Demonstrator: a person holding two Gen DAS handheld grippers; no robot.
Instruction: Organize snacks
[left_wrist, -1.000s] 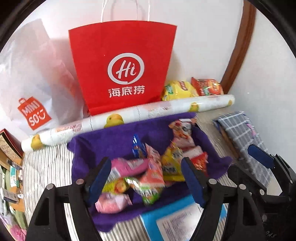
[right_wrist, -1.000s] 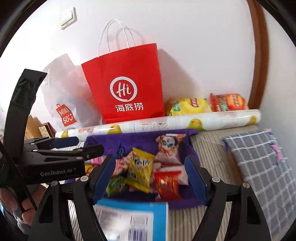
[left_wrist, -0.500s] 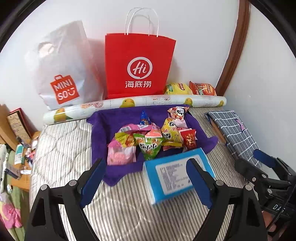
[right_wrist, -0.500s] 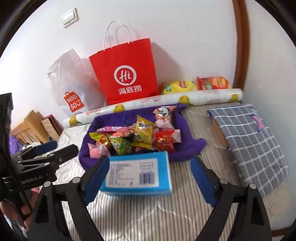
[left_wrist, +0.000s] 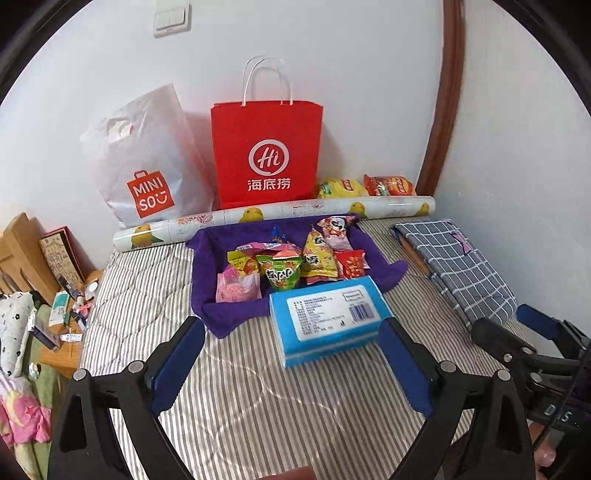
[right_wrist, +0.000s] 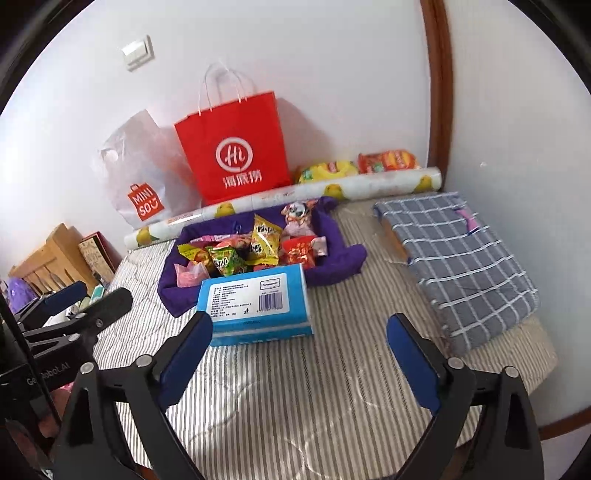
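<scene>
Both grippers hover over the striped bed (left_wrist: 258, 406), empty, jaws spread wide. The left gripper (left_wrist: 291, 354) fills the bottom of its frame, and dead ahead, centre frame, lies the blue tissue box (left_wrist: 327, 319), its long side running left to right across the gap between the fingers. Just behind it, above in the frame, sits the snack pile (left_wrist: 291, 262) on the purple cloth (left_wrist: 207, 258), the box's back edge touching or overlapping the cloth.

From the right gripper (right_wrist: 299, 350), the same box (right_wrist: 255, 306) sits left of centre, close to its left finger, with the snacks (right_wrist: 251, 247) up and left beyond. So the left gripper is lined up squarely; the right one is offset and would have to swing left.

My guess is the green packet (left_wrist: 280, 275) at the front of the heap is easiest to reach, though how the packets overlap is hard to read from here. Two more bags (left_wrist: 365, 186) rest against the wall, upper right, behind the wrapping roll (left_wrist: 277, 218).
</scene>
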